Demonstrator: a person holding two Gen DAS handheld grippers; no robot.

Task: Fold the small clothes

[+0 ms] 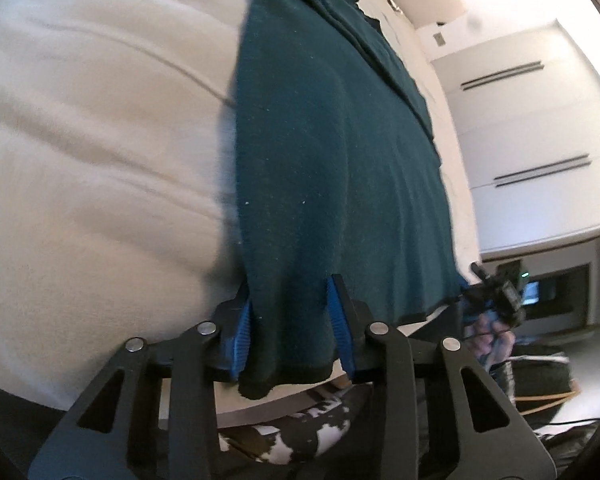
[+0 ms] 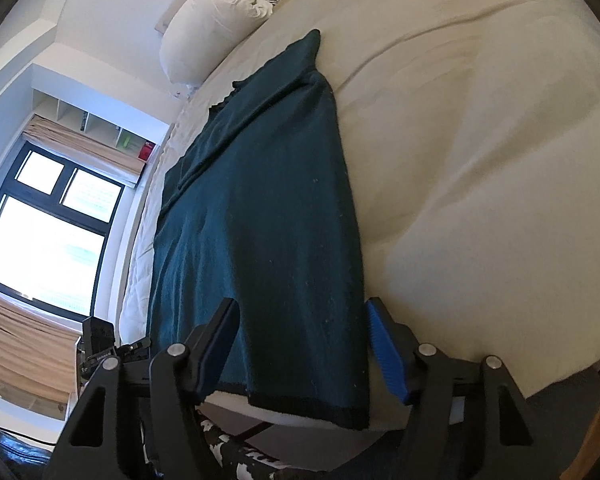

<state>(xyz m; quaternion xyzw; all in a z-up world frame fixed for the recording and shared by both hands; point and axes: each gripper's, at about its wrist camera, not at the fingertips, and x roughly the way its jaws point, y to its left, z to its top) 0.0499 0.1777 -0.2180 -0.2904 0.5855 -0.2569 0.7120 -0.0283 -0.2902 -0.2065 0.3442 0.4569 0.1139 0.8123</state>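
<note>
A dark teal knit garment lies flat on the bed, stretching ahead of both tools. Its near hem sits between the spread jaws of the left hand-held gripper and right hand-held gripper, neither clamped. Soft and limp, it should lift best pinched at the hem corners.

The left gripper had its two blue-padded fingers spread apart, one on either side of a fold of dark cloth, the pads not pressed together. The right gripper was likewise parted, wider still, its fingers set at either side of the cloth's hem. In the left wrist view the right hand showed blurred at the far corner
</note>
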